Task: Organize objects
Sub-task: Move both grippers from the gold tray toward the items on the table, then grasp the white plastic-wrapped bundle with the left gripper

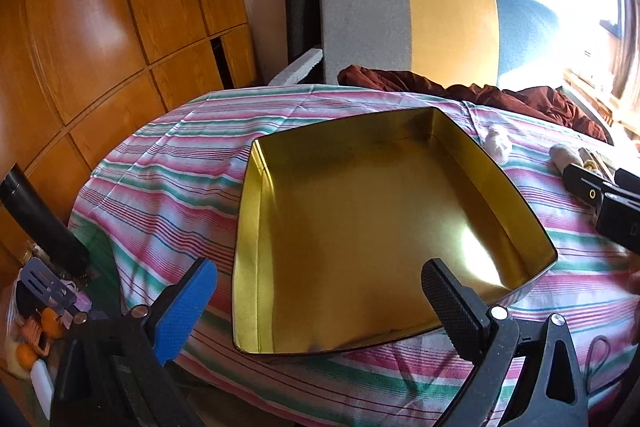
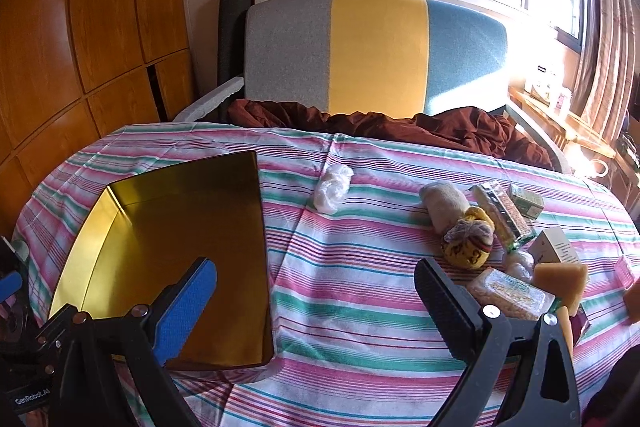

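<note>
Tin empty, both grippers wide open, nothing picked up yet.

The gold tin (image 2: 168, 259) sits at the lower left of the right wrist view on the striped cloth (image 2: 352, 291), and the loose items cluster at the right edge: a yellow knitted bundle (image 2: 468, 243), a beige roll (image 2: 444, 205), a packet of grains (image 2: 508, 293) and small boxes (image 2: 554, 247), with a white wad (image 2: 332, 187) apart near centre. The right gripper (image 2: 316, 301) holds nothing, jaws spread; likewise the left gripper (image 1: 320, 301), poised over the tin's near rim. Best, I judge, to take the outermost item first, grip it across its narrow side, and let the left steady the tin.
</note>
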Available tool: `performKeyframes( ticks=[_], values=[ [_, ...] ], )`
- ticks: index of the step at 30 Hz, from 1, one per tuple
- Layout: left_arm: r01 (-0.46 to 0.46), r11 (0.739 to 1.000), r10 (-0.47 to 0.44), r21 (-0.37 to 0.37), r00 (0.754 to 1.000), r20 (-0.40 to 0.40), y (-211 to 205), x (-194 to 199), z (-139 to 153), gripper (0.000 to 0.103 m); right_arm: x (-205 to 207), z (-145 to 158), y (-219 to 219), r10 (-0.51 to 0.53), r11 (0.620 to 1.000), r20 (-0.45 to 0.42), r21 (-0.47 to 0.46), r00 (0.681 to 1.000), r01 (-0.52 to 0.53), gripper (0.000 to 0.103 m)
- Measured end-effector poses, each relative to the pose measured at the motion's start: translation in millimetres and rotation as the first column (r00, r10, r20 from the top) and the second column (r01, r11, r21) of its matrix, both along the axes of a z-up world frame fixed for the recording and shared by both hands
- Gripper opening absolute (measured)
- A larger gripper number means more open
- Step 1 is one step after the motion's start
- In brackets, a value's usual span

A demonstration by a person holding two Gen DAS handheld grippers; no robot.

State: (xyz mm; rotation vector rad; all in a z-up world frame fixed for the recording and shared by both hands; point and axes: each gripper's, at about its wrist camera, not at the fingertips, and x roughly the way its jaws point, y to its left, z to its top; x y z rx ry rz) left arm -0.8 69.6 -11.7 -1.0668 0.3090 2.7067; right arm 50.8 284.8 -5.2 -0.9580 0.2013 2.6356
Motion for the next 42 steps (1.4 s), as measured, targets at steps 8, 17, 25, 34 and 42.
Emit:
performKeyframes(
  ticks=[8,17,25,34,42],
  values=[
    [0.13,0.991,-0.131,0.027,0.99,0.043,34.1,-1.9,-2.1,0.103,13.2,-1.8,47.4,-0.096,0.995,0.028,0.01,0.995,0.096,0.101],
    [0.244,0.968,-0.247,0.065,0.968,0.047,74.2,-7.4,12.4,0.103,28.8,13.6,112.8,-0.178,0.984,0.042,0.028,0.983,0.177,0.101],
    [0.329,0.941,-0.332,0.082,0.942,0.038,121.3,-24.7,27.8,0.103,45.2,21.3,200.9,-0.32,0.944,0.0,0.084,0.947,0.319,0.101],
    [0.419,0.908,-0.419,0.017,0.907,0.038,198.0,-60.1,27.7,0.103,61.5,5.6,245.3,-0.409,0.911,-0.004,-0.046,0.912,0.409,0.101],
    [0.475,0.88,-0.468,-0.013,0.871,0.149,266.6,-112.5,-1.2,0.096,63.4,4.2,249.2,-0.4,0.912,0.0,-0.096,0.917,0.398,0.101]
  ],
)
